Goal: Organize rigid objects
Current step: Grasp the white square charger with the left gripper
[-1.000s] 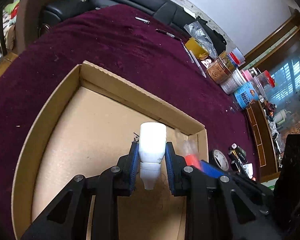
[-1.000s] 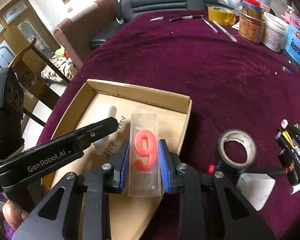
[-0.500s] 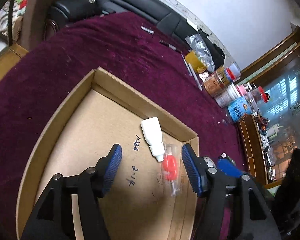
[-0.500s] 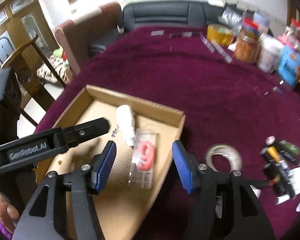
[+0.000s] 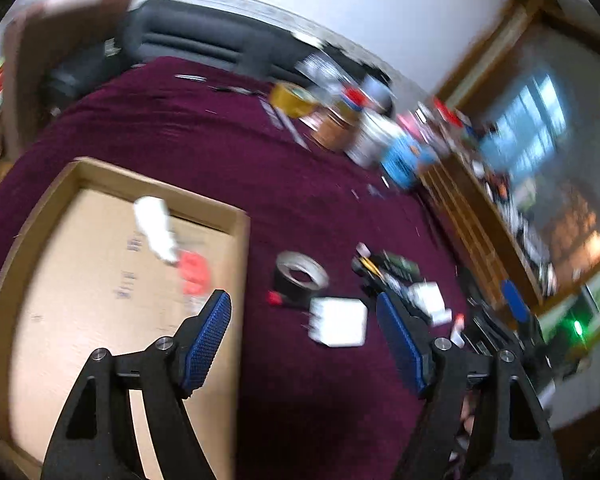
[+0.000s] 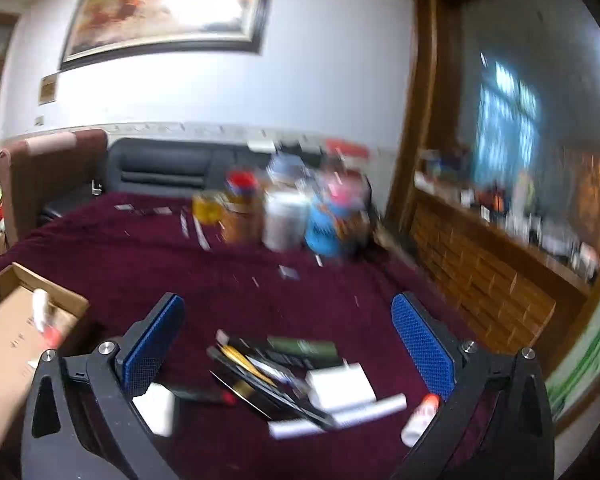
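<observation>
Desk: a desk covered in dark maroon cloth is seen in both views; both are blurred.
Box: a shallow open brown cardboard box is noted on the desk, left of the left gripper's line of sight; its corner is also seen at the left edge of the right wrist view.
Left gripper: blue-padded fingers are held wide apart, with nothing between them; it hangs above the desk beside the box's right wall.
Right gripper: fingers are spread wide and empty, above a loose pile of pens and small items.
White plastic bottle: lying inside the box near its far wall.
Clear packet with a red numeral: lying inside the box, just beside the bottle's tip.
Roll of black tape: lying flat on the cloth, near the box's right wall.
White square block: on the cloth, just beside the tape roll.
Jars and tins: clustered at the far side of the desk; detail cannot be made out.
</observation>
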Demonstrator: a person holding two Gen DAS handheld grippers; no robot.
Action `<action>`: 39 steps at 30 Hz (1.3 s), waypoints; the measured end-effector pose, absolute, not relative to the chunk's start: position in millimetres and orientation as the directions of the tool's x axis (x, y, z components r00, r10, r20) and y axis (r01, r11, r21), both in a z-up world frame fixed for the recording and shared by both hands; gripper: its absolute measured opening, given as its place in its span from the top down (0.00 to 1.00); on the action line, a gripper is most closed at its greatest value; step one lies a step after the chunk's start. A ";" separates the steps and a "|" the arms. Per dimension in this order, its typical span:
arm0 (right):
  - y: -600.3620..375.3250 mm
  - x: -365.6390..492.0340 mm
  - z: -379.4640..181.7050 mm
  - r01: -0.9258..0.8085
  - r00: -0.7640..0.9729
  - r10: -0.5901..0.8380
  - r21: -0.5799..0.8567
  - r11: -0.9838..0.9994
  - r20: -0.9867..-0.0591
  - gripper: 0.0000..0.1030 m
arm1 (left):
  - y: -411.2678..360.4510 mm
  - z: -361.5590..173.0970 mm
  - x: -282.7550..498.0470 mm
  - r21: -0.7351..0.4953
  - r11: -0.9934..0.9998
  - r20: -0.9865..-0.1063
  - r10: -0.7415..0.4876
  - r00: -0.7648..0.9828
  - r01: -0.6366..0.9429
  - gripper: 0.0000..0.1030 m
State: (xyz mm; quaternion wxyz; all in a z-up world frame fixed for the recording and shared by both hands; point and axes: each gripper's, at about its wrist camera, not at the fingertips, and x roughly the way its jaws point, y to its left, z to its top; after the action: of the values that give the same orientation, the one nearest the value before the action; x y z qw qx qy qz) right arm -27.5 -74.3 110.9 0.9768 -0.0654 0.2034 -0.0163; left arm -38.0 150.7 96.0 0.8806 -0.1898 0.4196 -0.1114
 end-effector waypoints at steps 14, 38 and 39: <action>-134.8 -14.3 64.7 0.020 0.837 -0.002 0.027 0.999 -0.547 0.01 | 23.1 33.0 4.9 -0.243 0.938 -0.826 -0.334 0.455 0.247 0.36; -156.9 -0.1 57.9 0.046 0.805 0.046 0.140 0.989 -0.592 0.01 | 30.8 49.9 -57.3 -0.130 0.956 -0.799 -0.258 0.542 0.264 0.50; -156.1 -1.4 59.0 0.035 0.809 0.058 0.147 0.988 -0.586 0.01 | 38.4 57.2 -65.0 -0.140 0.955 -0.788 -0.267 0.555 0.261 0.50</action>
State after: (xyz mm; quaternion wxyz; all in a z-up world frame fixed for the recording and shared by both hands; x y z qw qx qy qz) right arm -1.4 -156.1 59.0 0.9479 0.0758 0.3093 0.0060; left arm -65.0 38.4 57.2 0.8818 -0.0035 0.4473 -0.1497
